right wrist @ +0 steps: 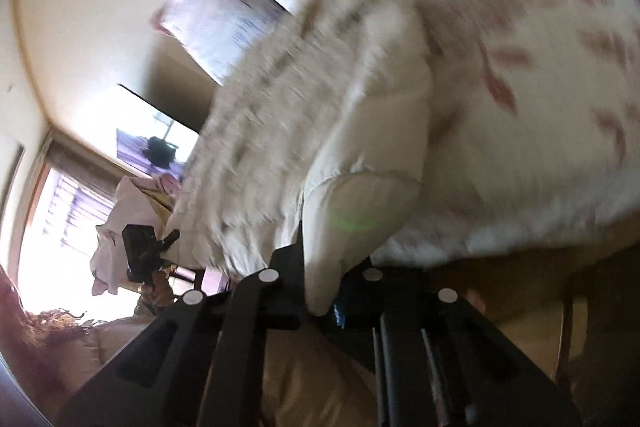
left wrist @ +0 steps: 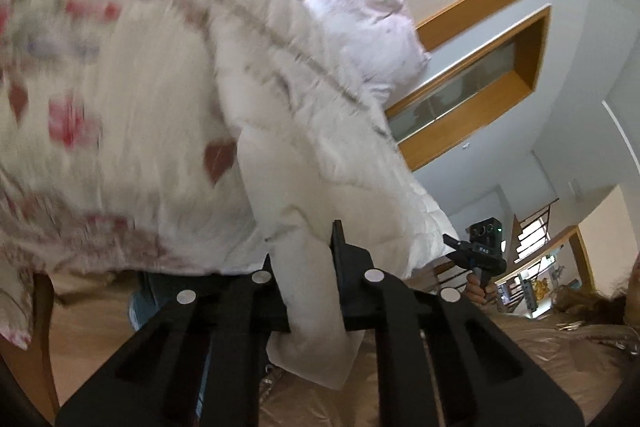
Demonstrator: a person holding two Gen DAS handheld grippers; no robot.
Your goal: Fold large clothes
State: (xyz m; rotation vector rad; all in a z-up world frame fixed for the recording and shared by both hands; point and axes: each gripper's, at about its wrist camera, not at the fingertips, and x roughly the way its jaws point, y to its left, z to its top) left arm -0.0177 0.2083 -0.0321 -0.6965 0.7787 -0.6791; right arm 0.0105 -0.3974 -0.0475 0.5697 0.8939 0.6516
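1. Left gripper [left wrist: 310, 267]: we find it clenched on a cream edge of the quilt [left wrist: 168, 99]. The fabric passes between the jaws and hangs out below them at 6 o'clock.

2. Right gripper [right wrist: 320, 279]: likewise clenched on a cream edge of the quilt [right wrist: 400, 99], the pinched fold bulging out at 12 o'clock from the jaws.

3. Cross-check: each camera sights the other gripper. In the left view the right one sits at 3 o'clock, a hand [left wrist: 478, 287] on its grip; in the right view the left one sits at 9 o'clock. We judge the two well apart, with the held edge strung between them.

4. Location of the quilt: it is lifted in the air, filling the 10 to 1 o'clock field of both views. Its floral print is blurred, so it appears to be in motion. A paler pink panel shows at 12 o'clock in the left view.

5. Pose: both cameras look steeply upward at ceiling and wall, so we judge both hands raised and tilted back.

6. Progress: we judge the task early. The piece is gripped and raised, but no finished fold is visible.

7. Outstanding: bringing edges together, laying the piece down on the tan bed [left wrist: 540, 355] at 5 o'clock, then repeating folds.
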